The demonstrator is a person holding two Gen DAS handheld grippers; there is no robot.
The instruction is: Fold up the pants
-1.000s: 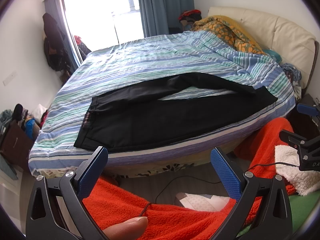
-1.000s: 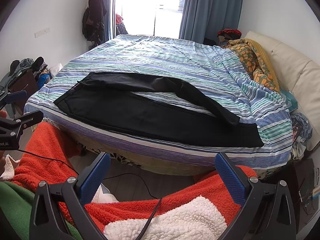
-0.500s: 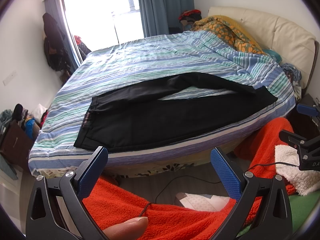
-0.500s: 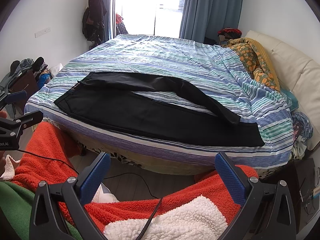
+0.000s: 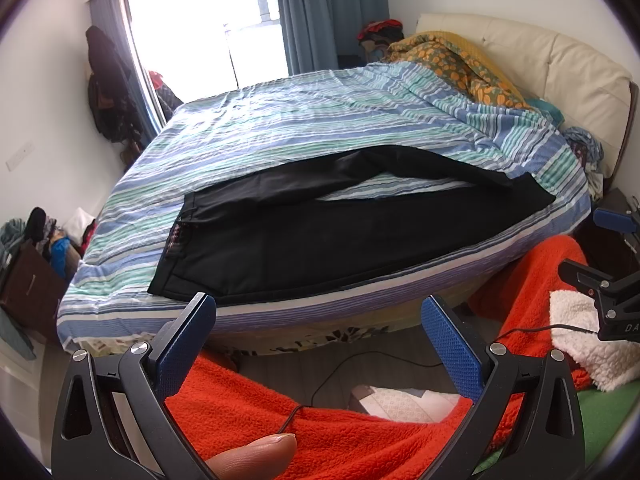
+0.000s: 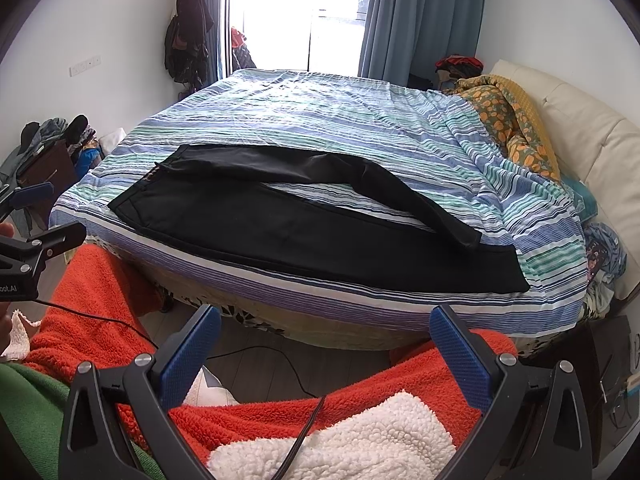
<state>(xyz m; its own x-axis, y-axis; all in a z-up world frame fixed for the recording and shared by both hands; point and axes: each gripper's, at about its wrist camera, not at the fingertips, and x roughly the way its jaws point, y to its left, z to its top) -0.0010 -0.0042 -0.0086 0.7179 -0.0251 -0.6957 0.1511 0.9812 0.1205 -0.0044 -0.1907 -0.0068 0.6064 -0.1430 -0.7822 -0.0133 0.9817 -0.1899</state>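
Note:
Black pants (image 5: 320,236) lie spread along the near edge of the striped bed (image 5: 304,128), waistband at the left and leg ends at the right. The far leg bends across and overlaps the near leg's end. They also show in the right wrist view (image 6: 304,224). My left gripper (image 5: 318,320) is open and empty, held back below the bed's edge. My right gripper (image 6: 324,330) is open and empty too, also short of the bed's edge (image 6: 320,300). Neither touches the pants.
An orange patterned blanket (image 5: 460,60) and a cream headboard (image 5: 560,64) are at the bed's right end. An orange fleece (image 5: 320,420) and a black cable (image 5: 340,368) lie below the grippers. Clutter and a dark cabinet (image 5: 28,280) stand at the left.

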